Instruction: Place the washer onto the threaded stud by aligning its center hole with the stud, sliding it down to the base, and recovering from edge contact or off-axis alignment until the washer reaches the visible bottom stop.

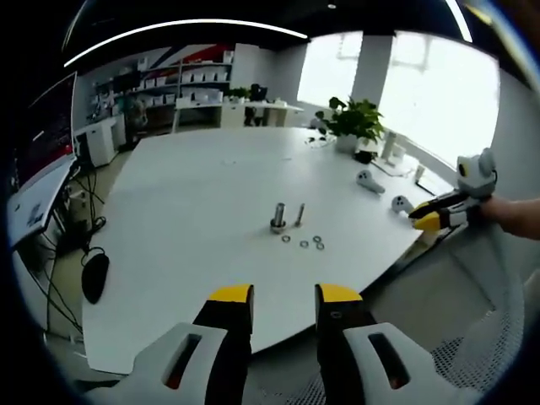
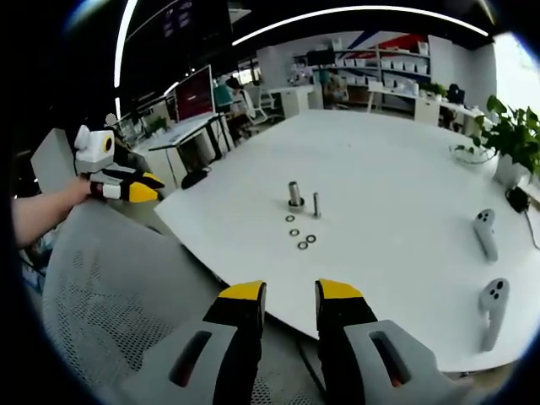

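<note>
Lying flat beside the upright threaded stud (image 1: 299, 214), small metal washers (image 1: 303, 243) glint; both tools gape empty.

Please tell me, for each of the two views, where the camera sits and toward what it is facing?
Left gripper view: rides the left gripper, off the table's edge, facing the stud and washers; the right gripper enters from the right.
Right gripper view: rides the right gripper, above a mesh chair, facing them from another side.
Shared: table, stud, washers.
</note>
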Action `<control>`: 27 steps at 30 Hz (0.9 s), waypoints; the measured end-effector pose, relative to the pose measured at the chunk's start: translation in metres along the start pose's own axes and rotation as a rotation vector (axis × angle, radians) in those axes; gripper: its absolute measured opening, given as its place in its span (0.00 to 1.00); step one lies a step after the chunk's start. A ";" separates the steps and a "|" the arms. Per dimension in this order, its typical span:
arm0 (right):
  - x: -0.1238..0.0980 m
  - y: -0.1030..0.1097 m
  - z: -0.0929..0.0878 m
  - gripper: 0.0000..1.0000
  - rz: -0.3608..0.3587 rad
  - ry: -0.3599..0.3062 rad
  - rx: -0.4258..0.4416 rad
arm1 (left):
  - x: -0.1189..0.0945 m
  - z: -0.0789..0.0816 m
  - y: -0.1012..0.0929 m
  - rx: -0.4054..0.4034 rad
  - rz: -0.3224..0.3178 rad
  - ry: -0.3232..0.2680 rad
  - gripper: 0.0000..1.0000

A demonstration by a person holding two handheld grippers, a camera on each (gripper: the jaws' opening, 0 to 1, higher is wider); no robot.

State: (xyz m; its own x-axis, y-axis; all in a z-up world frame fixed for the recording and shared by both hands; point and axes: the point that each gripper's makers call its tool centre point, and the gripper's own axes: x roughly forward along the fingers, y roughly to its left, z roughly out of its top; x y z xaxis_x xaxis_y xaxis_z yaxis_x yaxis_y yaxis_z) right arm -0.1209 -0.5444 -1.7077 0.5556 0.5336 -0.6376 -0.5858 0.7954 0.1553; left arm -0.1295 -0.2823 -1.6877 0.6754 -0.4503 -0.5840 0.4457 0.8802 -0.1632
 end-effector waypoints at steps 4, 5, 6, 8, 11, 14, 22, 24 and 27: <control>-0.001 0.001 0.004 0.27 0.008 -0.019 0.010 | 0.001 -0.001 0.001 0.002 -0.001 0.010 0.27; -0.001 0.001 0.004 0.27 0.006 -0.019 0.013 | 0.001 -0.001 0.001 0.000 0.002 0.006 0.27; -0.001 0.001 0.003 0.27 0.007 -0.015 0.013 | 0.001 0.000 0.002 -0.006 0.008 0.001 0.27; 0.000 0.003 0.000 0.27 0.010 0.008 0.006 | 0.000 -0.001 0.002 -0.008 0.006 0.003 0.27; 0.002 0.004 -0.004 0.28 0.013 0.034 -0.010 | 0.001 -0.002 0.000 0.000 -0.007 0.012 0.27; 0.001 0.002 -0.005 0.28 0.004 0.040 -0.011 | 0.001 -0.001 -0.001 0.004 -0.011 0.011 0.27; -0.003 -0.010 0.018 0.29 -0.072 -0.033 -0.083 | 0.003 0.000 -0.003 0.010 -0.027 0.013 0.26; -0.002 -0.011 0.012 0.31 -0.077 0.012 -0.103 | 0.003 0.001 -0.005 0.016 -0.036 0.011 0.25; 0.001 -0.009 0.006 0.33 -0.068 0.066 -0.136 | 0.003 0.001 -0.006 0.020 -0.041 0.008 0.24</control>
State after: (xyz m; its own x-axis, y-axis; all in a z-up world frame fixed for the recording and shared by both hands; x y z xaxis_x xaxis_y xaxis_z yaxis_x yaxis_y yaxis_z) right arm -0.1112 -0.5494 -1.7050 0.5595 0.4562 -0.6920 -0.6251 0.7805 0.0092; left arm -0.1294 -0.2886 -1.6876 0.6514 -0.4848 -0.5836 0.4846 0.8577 -0.1717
